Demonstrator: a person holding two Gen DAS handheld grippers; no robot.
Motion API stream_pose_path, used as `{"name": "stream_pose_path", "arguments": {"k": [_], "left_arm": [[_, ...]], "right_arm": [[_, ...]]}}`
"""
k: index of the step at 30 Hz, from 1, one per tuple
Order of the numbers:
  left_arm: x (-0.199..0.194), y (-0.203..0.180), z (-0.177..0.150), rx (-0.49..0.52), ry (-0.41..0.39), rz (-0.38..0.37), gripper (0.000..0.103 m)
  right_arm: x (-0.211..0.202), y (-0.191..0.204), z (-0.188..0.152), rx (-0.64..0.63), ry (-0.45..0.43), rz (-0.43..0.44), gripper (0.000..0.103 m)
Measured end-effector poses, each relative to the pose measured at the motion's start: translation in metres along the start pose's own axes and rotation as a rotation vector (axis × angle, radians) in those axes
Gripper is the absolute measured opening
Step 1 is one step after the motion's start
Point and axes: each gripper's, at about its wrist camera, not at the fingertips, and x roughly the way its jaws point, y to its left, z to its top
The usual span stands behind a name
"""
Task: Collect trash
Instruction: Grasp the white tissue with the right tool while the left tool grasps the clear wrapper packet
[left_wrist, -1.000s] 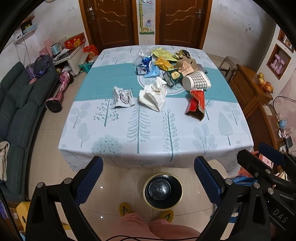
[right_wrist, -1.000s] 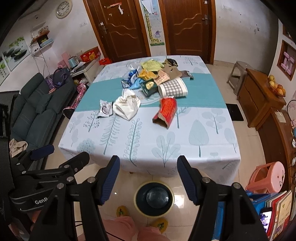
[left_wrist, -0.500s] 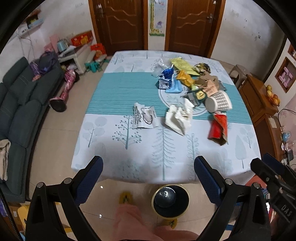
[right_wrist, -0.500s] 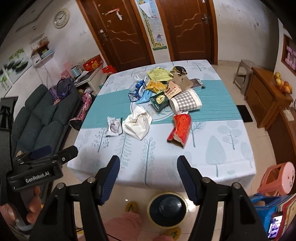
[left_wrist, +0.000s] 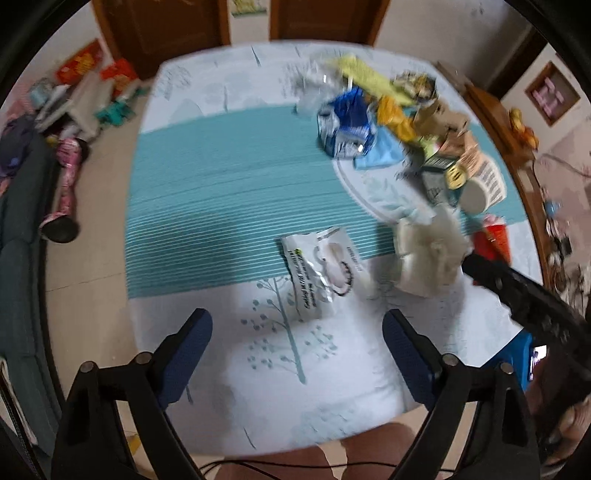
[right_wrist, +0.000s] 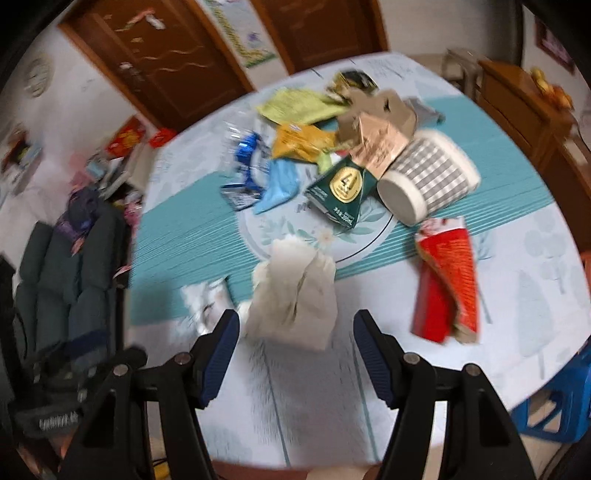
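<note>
Both grippers now hang over the table (left_wrist: 229, 398), left gripper (left_wrist: 297, 332) above the white wrapper (left_wrist: 319, 273), right gripper (right_wrist: 295, 332) near the crumpled tissue (right_wrist: 295, 295), jaws wide and empty.

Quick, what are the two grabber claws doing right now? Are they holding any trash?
Left gripper: open, holding nothing, above the flat white printed wrapper.
Right gripper: open, holding nothing, above the crumpled white paper bag.

A home's living-dining room — a dark sofa (right_wrist: 70, 266), wooden doors (right_wrist: 155, 62), a tablecloth-covered table (left_wrist: 221, 192), a wooden sideboard (right_wrist: 517, 96) holding fruit.
</note>
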Motion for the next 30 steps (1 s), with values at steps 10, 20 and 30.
{"name": "stream_pose_path", "arguments": {"k": [10,20,30], "left_arm": [[0.069,-0.007,0.034,0.036,0.144,-0.108,0.091],[0.117,-0.047,0.057,-0.019,0.187,-0.034,0.091],[0.145,-0.078,0.063,0.009,0.161,-0.024,0.027]], "right_arm": [[0.030,0.004,-0.001,0.052,-0.022,-0.018,0.040],[-0.001,-0.021,-0.020,0.172,-0.049,0.012,0.029],[-0.027,-0.024,-0.048,0.200,-0.076,0.009,0.029]]}}
